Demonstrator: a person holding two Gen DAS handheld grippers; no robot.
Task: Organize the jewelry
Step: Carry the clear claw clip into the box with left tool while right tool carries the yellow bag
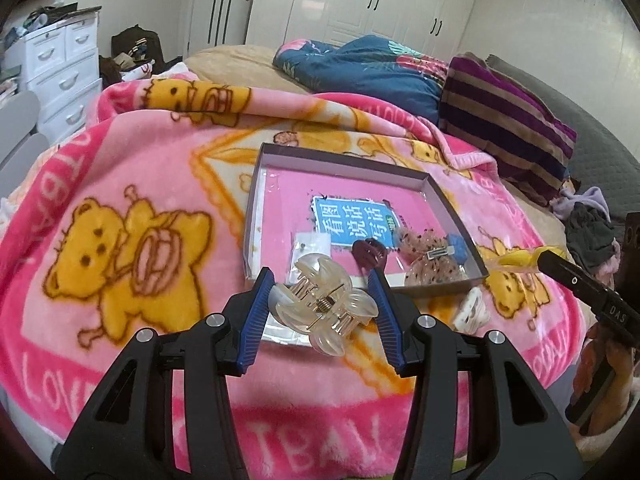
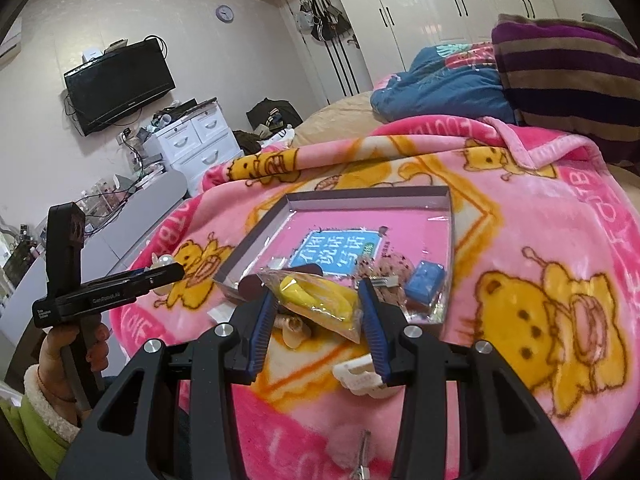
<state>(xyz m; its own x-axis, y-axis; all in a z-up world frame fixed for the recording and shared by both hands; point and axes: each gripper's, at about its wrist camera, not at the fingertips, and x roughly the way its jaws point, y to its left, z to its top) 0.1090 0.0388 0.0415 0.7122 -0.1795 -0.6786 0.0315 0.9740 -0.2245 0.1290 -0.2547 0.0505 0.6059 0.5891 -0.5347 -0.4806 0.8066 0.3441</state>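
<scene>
Lying crosswise in left claw, clear hair clip, teeth upward

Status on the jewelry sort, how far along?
Done: the box already holds a dark red claw clip, speckled mesh hair pieces and a small packet.
In hand: left gripper grips a clear claw clip; right gripper holds a bagged yellow clip.
Left: a white clip on the blanket, outside the box.

light: soft, even indoor | glare: wardrobe doors | edges: fisheye-bent, dark corners
</scene>
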